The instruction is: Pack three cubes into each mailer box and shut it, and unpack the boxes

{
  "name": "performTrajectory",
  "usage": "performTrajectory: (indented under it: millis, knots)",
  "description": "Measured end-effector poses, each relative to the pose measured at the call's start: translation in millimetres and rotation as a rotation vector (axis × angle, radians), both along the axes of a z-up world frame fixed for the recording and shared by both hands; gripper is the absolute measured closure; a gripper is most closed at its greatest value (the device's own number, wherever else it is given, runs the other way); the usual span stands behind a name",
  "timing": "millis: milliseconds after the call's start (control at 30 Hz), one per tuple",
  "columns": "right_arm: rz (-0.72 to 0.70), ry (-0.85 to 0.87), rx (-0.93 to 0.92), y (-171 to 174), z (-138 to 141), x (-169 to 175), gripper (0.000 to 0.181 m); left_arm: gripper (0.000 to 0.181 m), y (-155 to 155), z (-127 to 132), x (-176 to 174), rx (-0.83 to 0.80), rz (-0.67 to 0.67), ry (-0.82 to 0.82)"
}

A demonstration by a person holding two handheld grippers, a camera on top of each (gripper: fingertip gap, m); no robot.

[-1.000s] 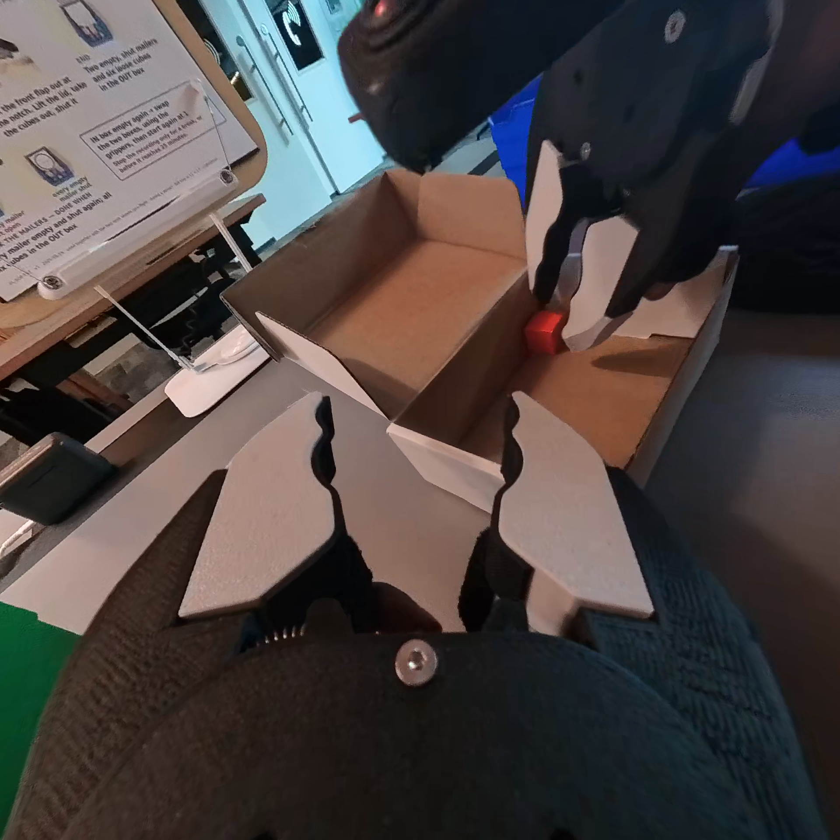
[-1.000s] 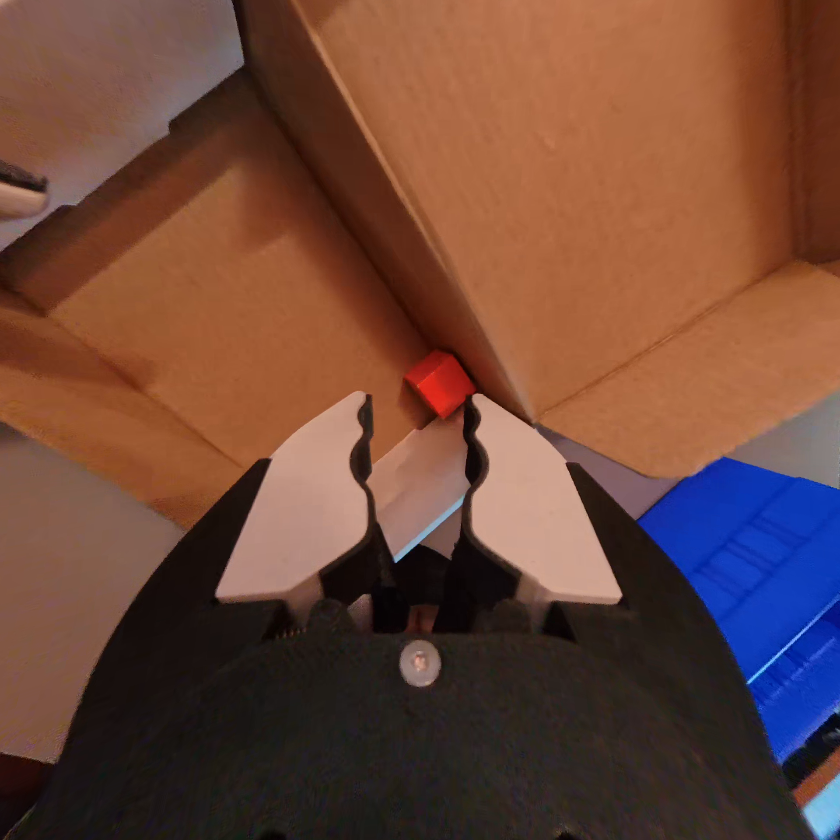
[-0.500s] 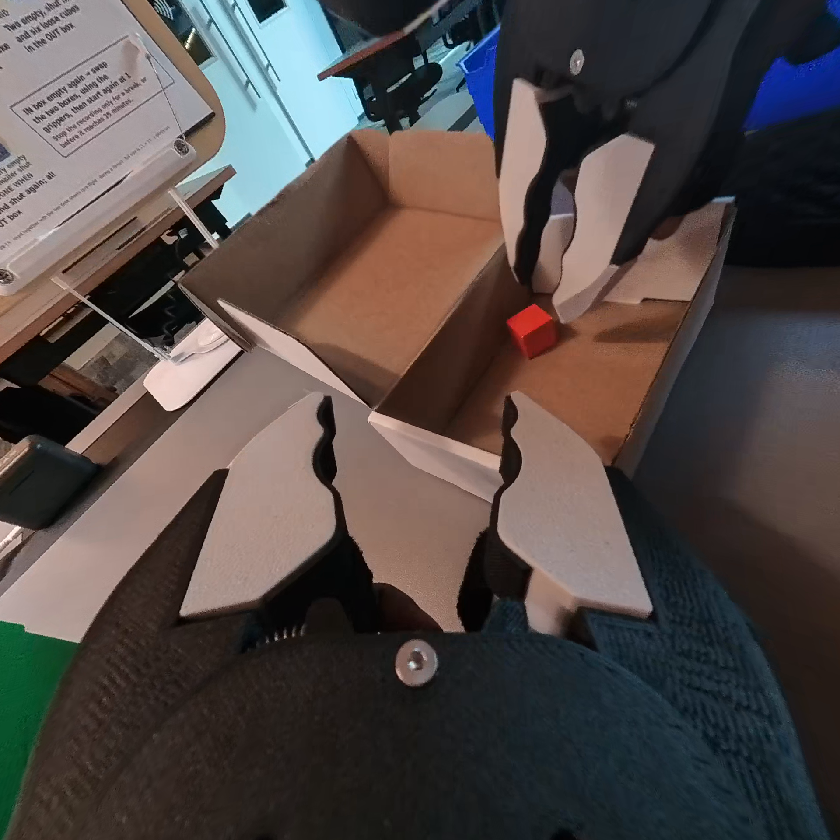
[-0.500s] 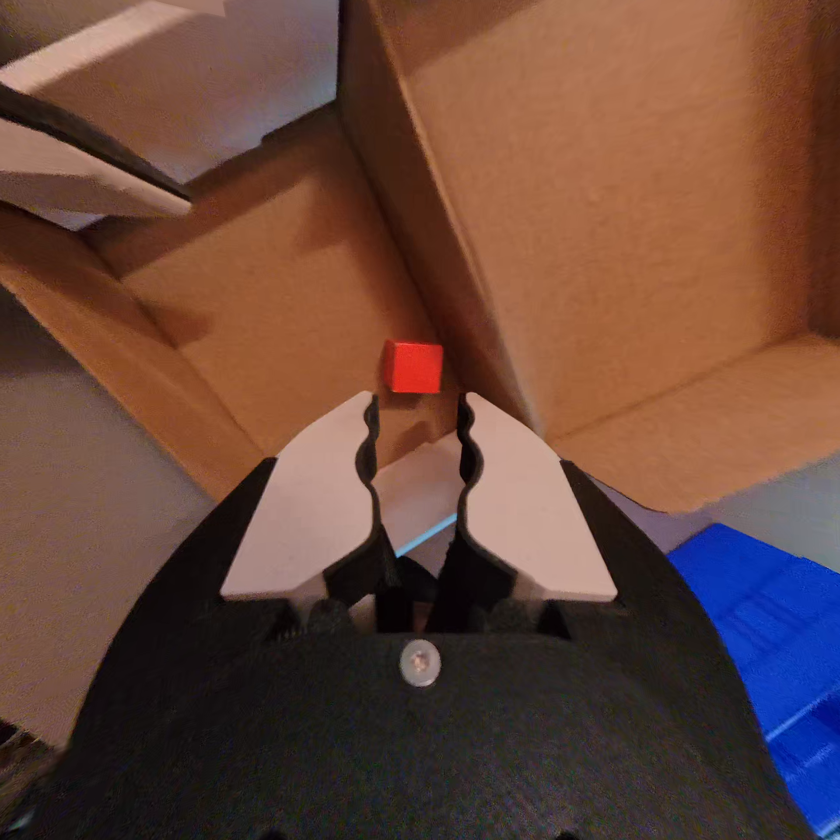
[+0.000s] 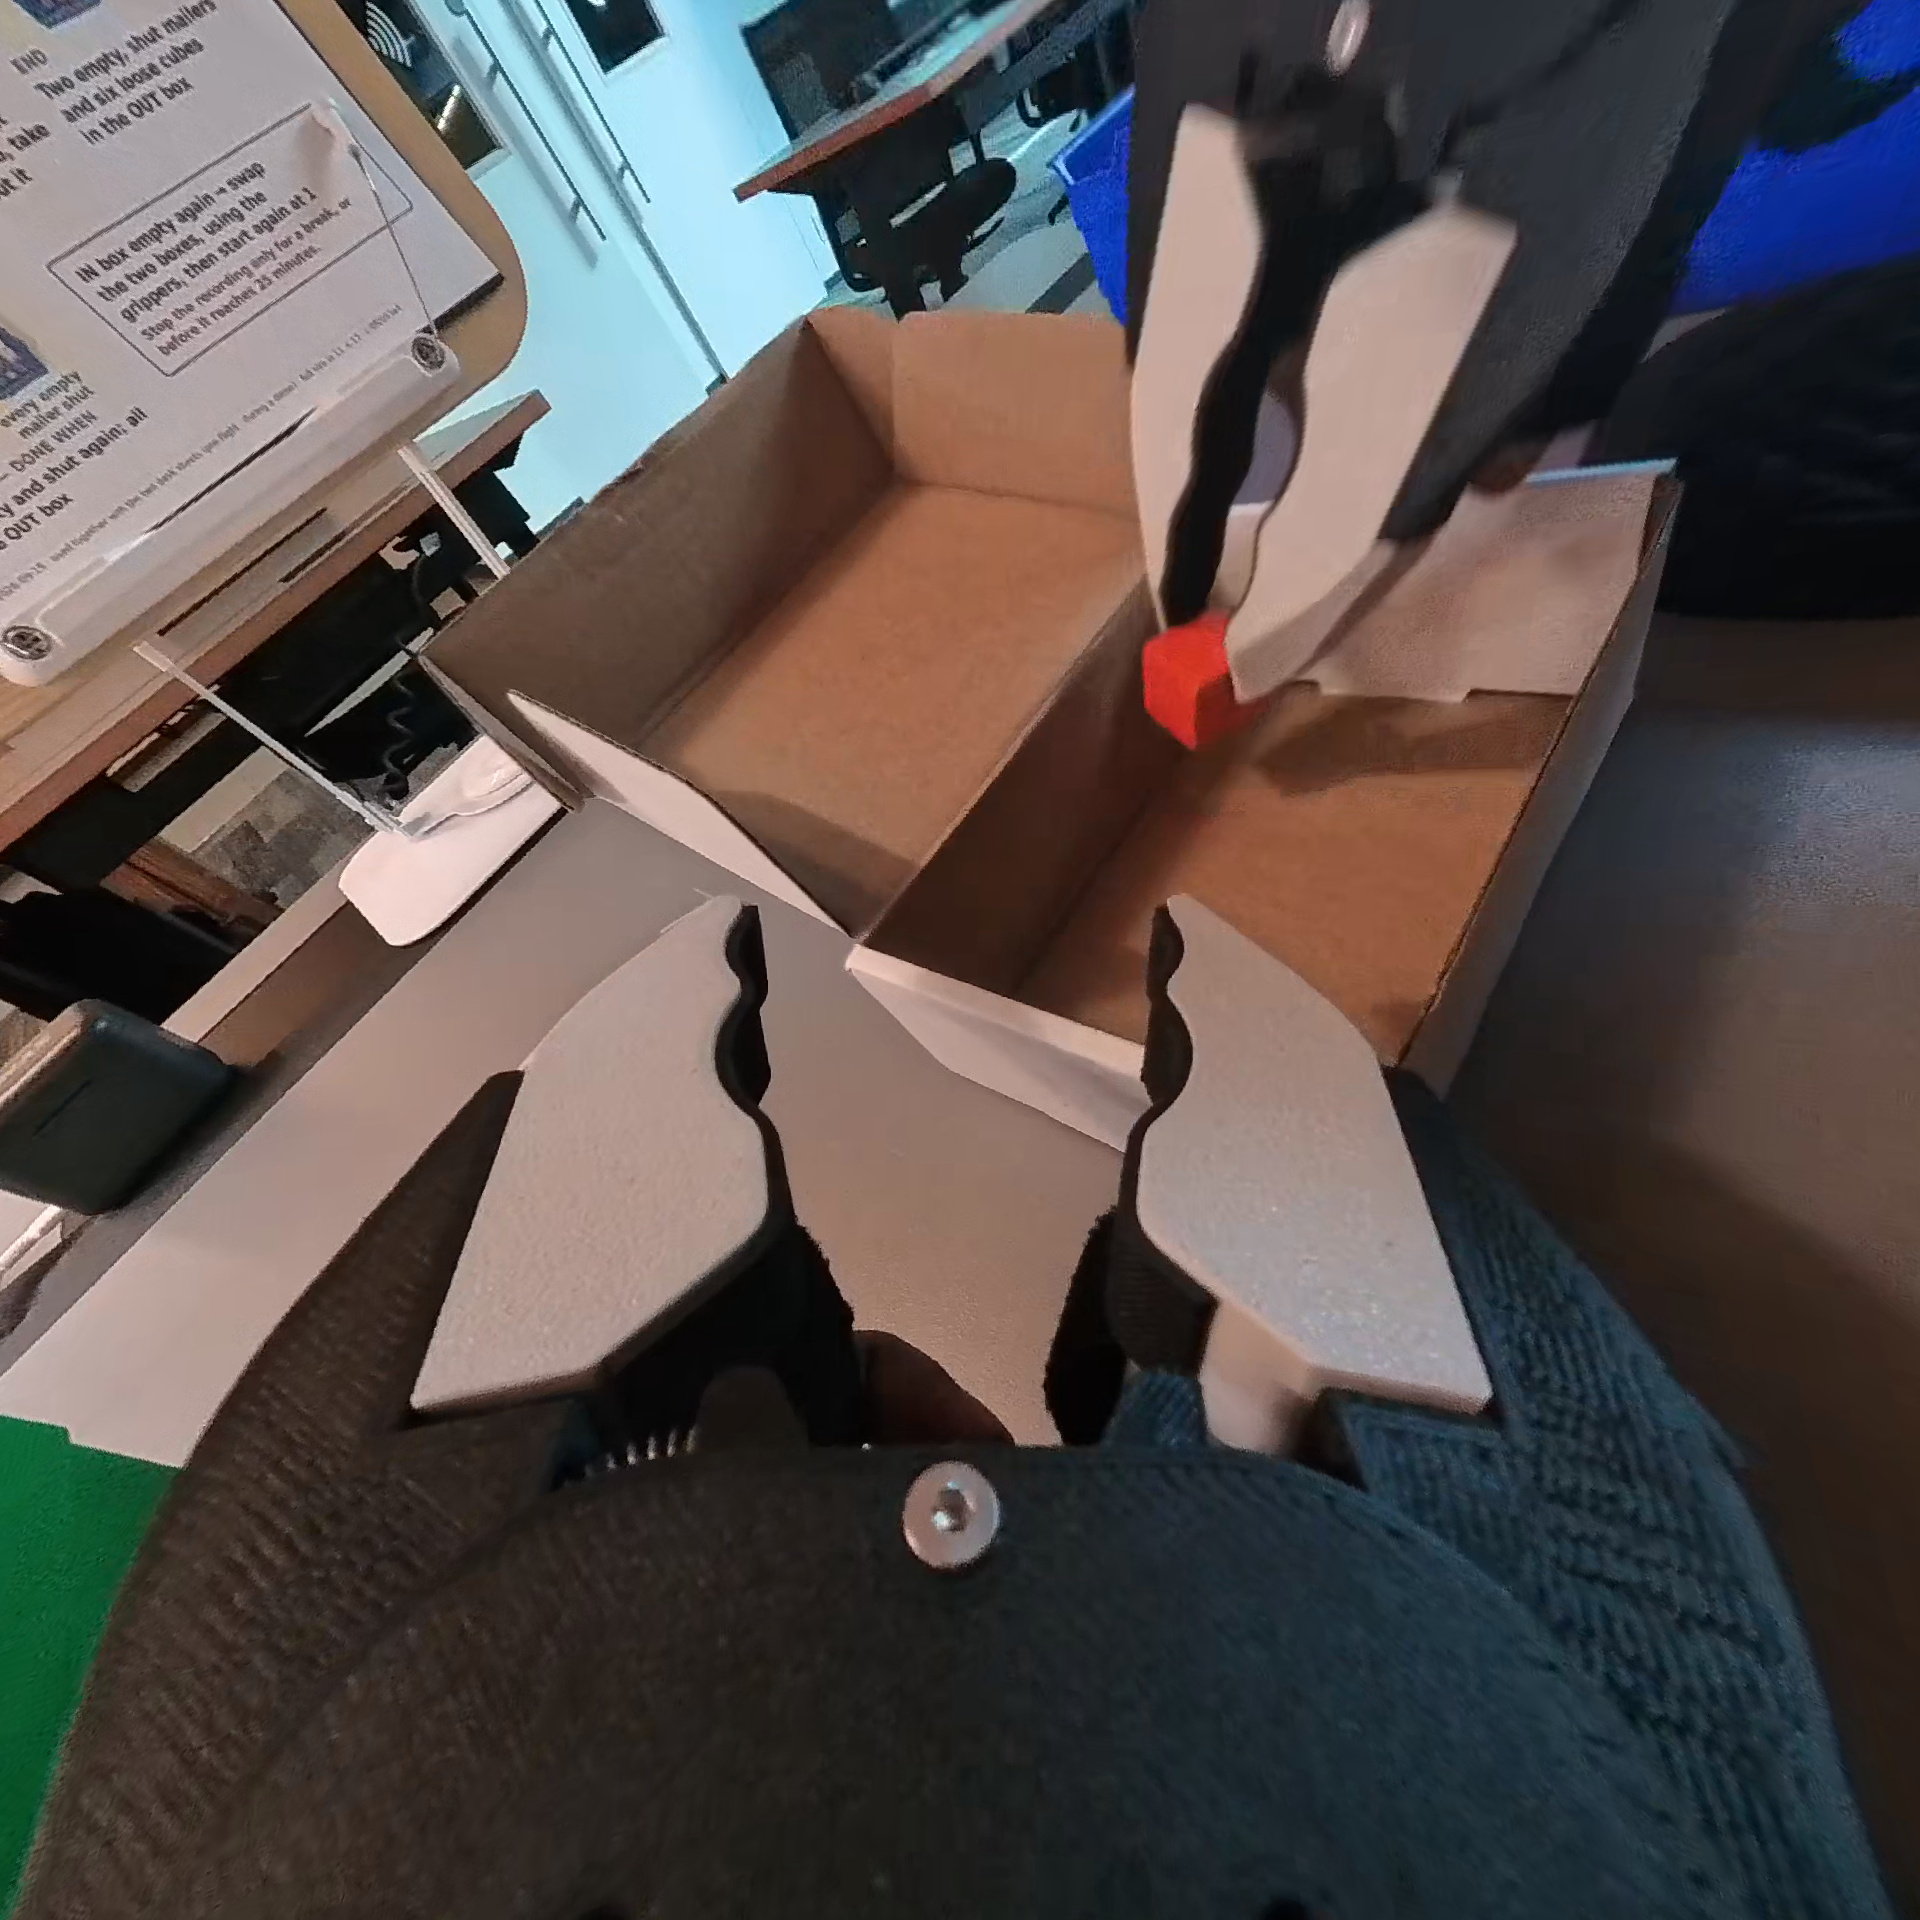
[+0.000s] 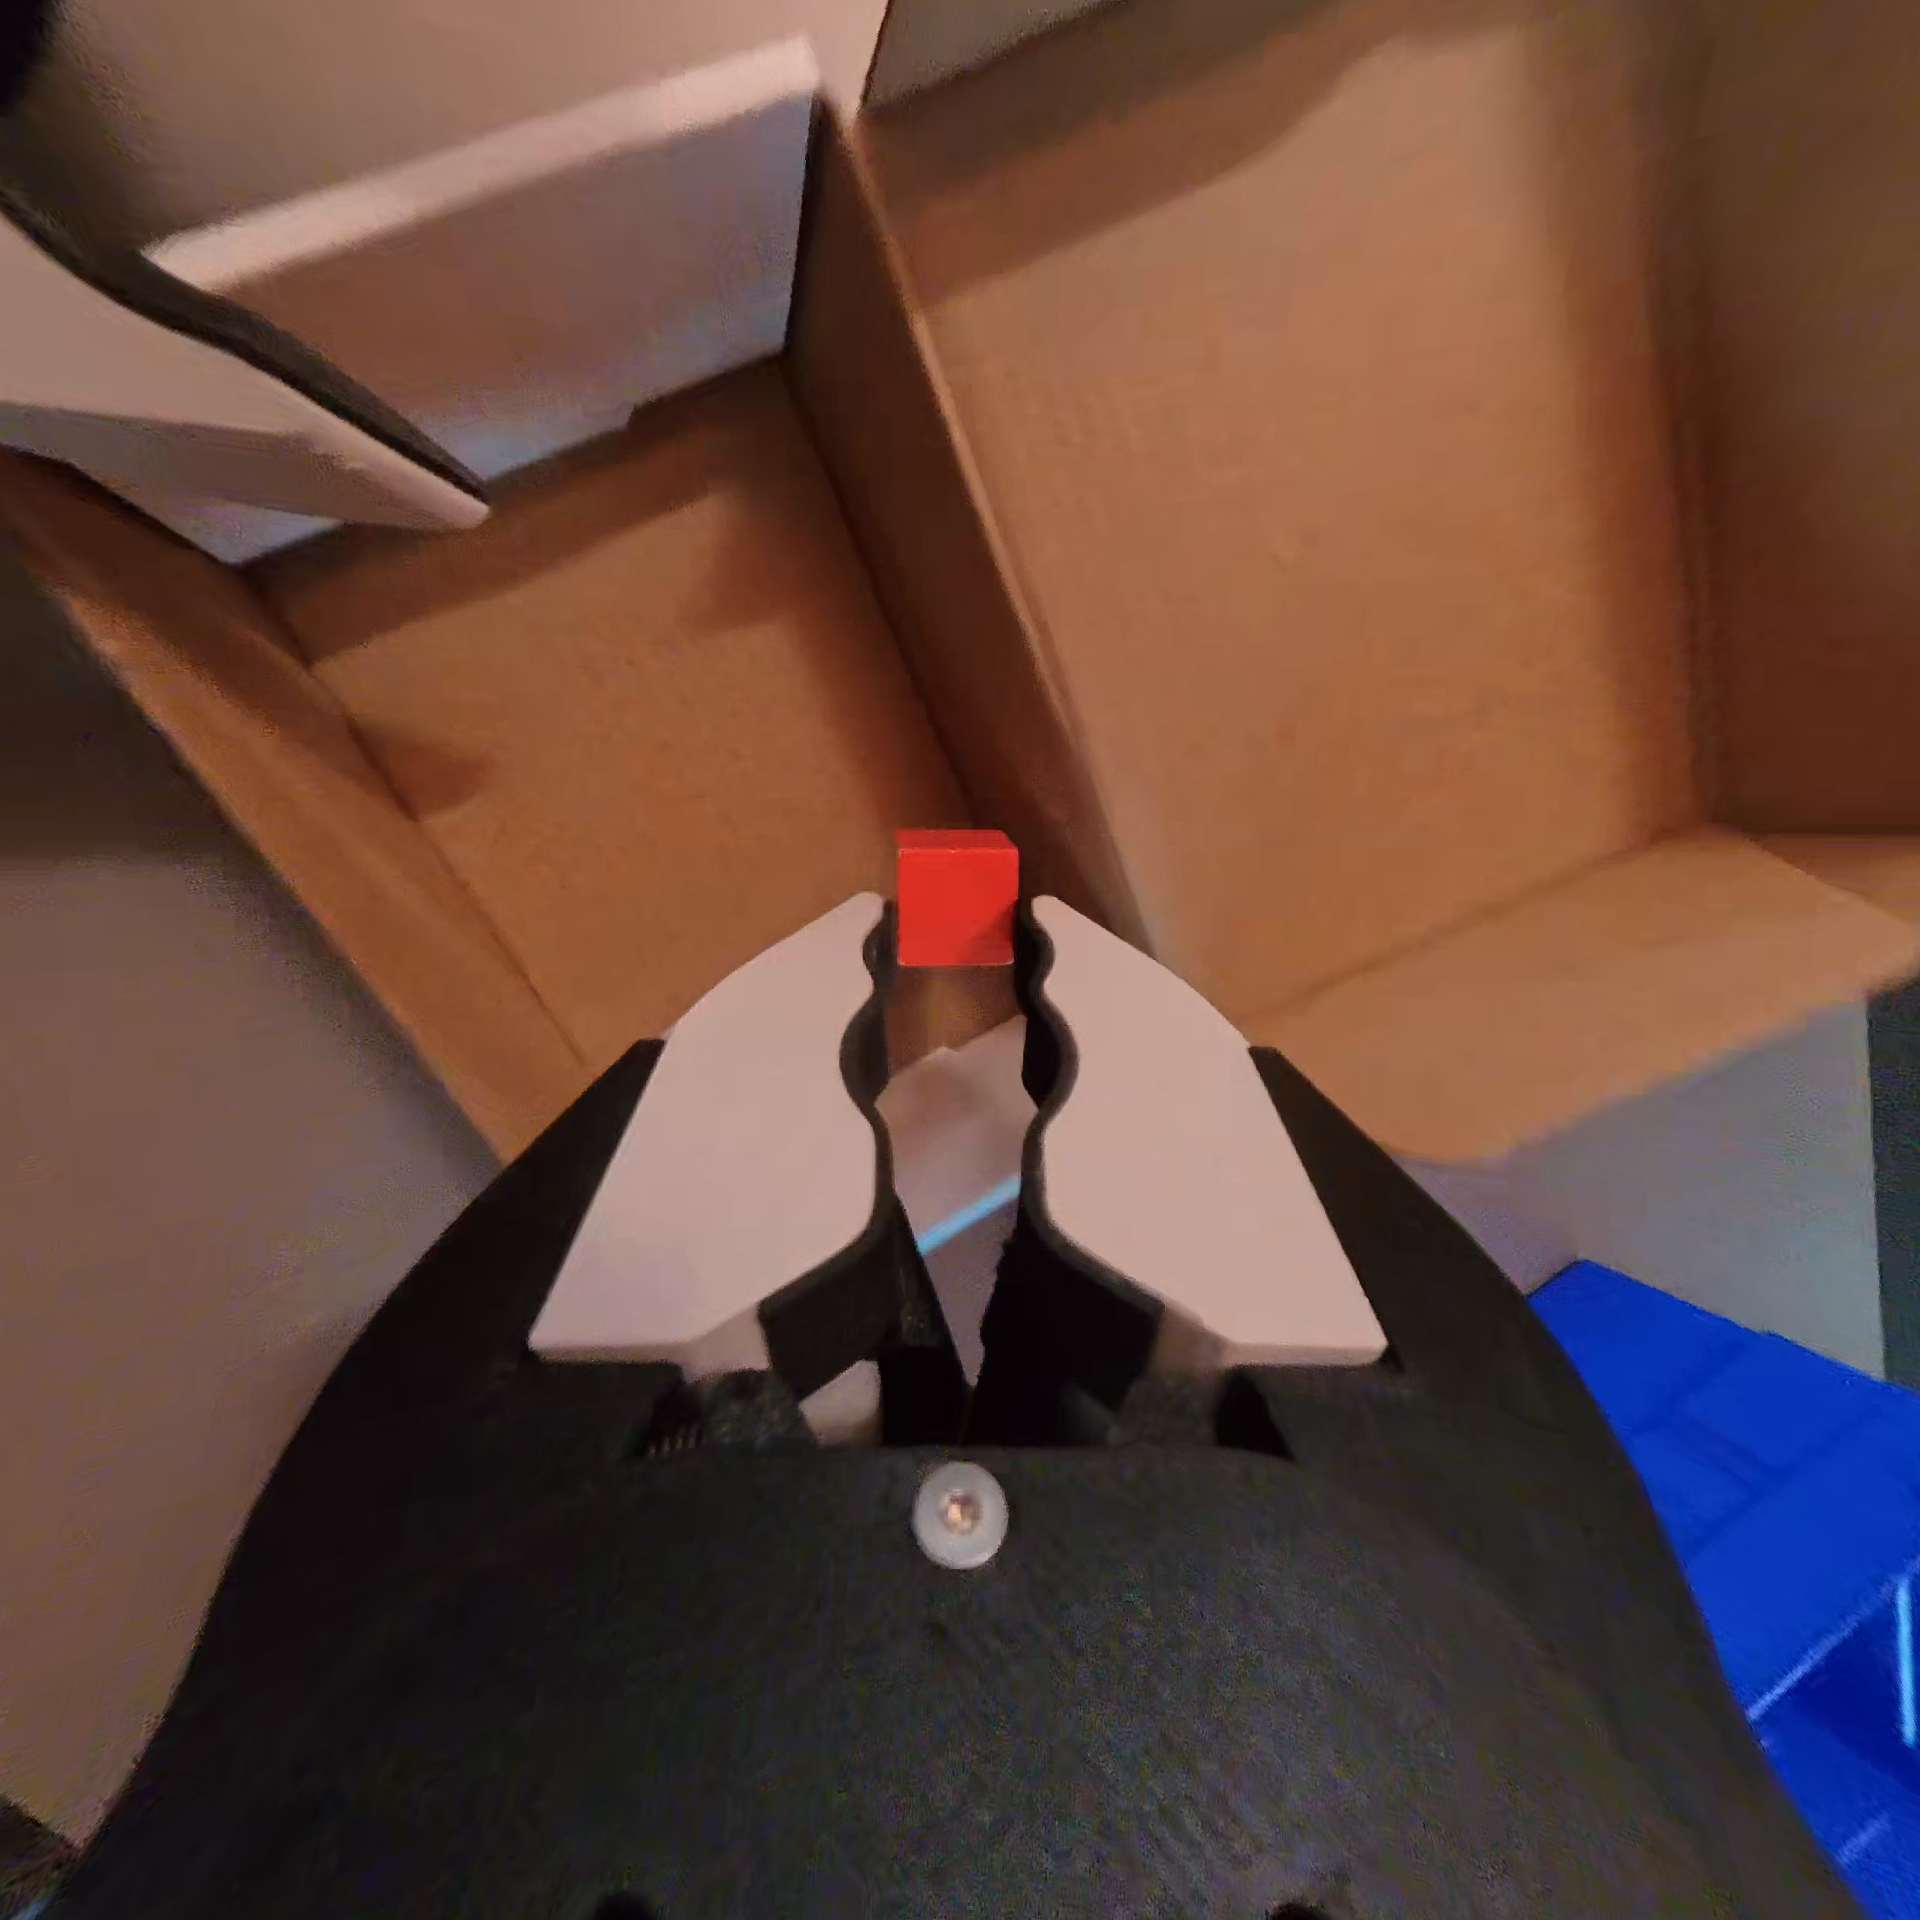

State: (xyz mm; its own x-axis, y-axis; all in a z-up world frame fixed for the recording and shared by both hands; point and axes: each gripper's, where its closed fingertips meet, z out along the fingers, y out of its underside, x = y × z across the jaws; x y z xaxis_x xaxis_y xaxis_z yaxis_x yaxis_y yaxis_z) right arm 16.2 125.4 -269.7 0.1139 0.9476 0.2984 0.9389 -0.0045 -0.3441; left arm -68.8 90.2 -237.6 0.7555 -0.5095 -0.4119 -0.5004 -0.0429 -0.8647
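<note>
An open cardboard mailer box point(image 5: 727, 540) lies on the grey table, its two halves side by side. My right gripper point(image 5: 1205, 613) reaches down into the right half and is shut on a small red cube point(image 5: 1195, 686) at its fingertips, close to the middle wall, seemingly just above the floor. In the right wrist view the red cube point(image 6: 954, 896) sits clamped between my right gripper's tips point(image 6: 956, 920) over the box floor point(image 6: 644, 727). My left gripper point(image 5: 956, 925) is open and empty, just before the box's near corner. One of its fingers point(image 6: 208, 436) shows at upper left.
A white instruction sign point(image 5: 208, 260) on a clear stand with a white base point(image 5: 436, 873) stands at left. A black device point(image 5: 94, 1101) lies at the table's left edge. A blue bin point(image 6: 1714, 1455) is beyond the box. A green surface point(image 5: 62, 1558) is at lower left.
The cube was nudged away from the middle wall, then my right gripper closed on it and now holds it. My left gripper stayed open and drifted slightly.
</note>
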Motion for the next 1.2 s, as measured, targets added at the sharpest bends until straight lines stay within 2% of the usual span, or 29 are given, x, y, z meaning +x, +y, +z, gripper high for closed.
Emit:
performTrajectory:
  millis: [100,167,267,333,433,567,733,933,1000,1133,1200]
  knots:
    - [-0.044,0.14,0.015,-3,31,14,0.16,0.11,0,1,-1,0.001,0.005,-0.008]
    - [-0.104,0.236,0.05,-3,56,37,0.16,0.11,0,1,-1,0.003,0.005,-0.011]
    - [-0.269,0.372,0.101,-1,88,94,0.16,0.11,1,2,-2,0.005,0.008,-0.02]
    - [-0.425,0.422,0.128,0,98,145,0.16,0.11,1,3,-3,0.007,0.012,-0.029]
    - [-0.678,0.433,0.129,-1,91,221,0.16,0.11,1,4,-4,0.01,0.017,-0.033]
    - [-0.84,0.39,0.038,-7,54,273,0.16,0.11,2,3,-4,0.016,0.027,-0.021]
    - [-0.906,0.321,-0.083,3,12,285,0.16,0.11,3,3,-4,0.015,0.032,-0.014]
    - [-0.902,0.108,-0.142,8,-19,283,0.16,0.11,2,5,-5,0.016,0.027,-0.035]
    - [-0.919,0.024,-0.135,9,-24,288,0.16,0.11,2,6,-5,0.018,0.025,-0.035]
    - [-0.916,-0.021,-0.17,8,-26,290,0.16,0.11,3,5,-5,0.011,0.029,-0.036]
    - [-0.912,-0.031,-0.163,9,-26,291,0.154,0.11,4,5,-6,0.003,0.036,-0.043]
